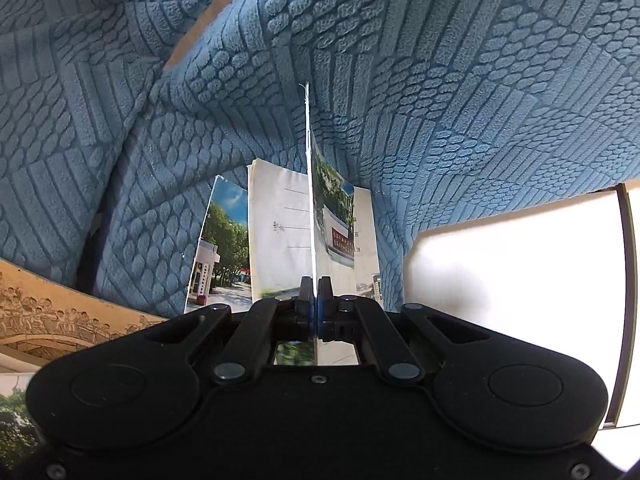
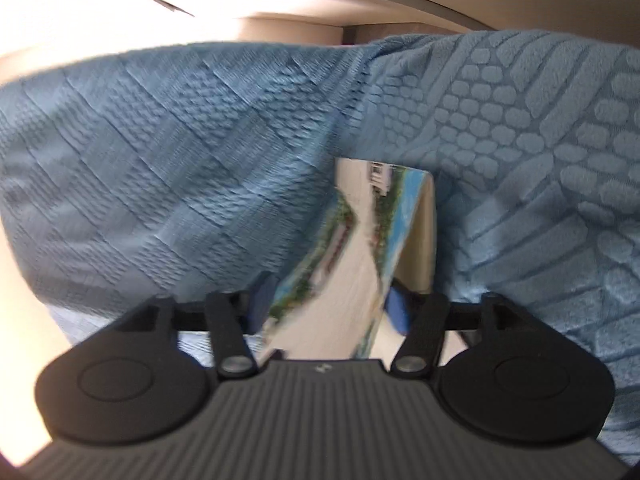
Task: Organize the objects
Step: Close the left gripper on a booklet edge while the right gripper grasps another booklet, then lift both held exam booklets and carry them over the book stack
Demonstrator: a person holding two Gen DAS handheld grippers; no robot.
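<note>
postcards (image 1: 280,220): at least 4 | blue textured blanket (image 1: 440,80): 1 | grippers (image 1: 315,292): 2

Bright glare; right view seemingly motion-blurred.

Blue textured blanket (image 1: 460,92) draped over nearly all of the left wrist view, quilted in ribbed and pebbled patches, folded into deep creases; same blanket (image 2: 168,152) across the right wrist view, blurred on the left, sharper on the right; tan surface (image 1: 208,20) showing through gaps in the folds at upper left; bright white panel with a dark frame (image 1: 520,272) at right; pale ceiling or wall (image 2: 280,12) above the blanket, washed out by glare.
</note>
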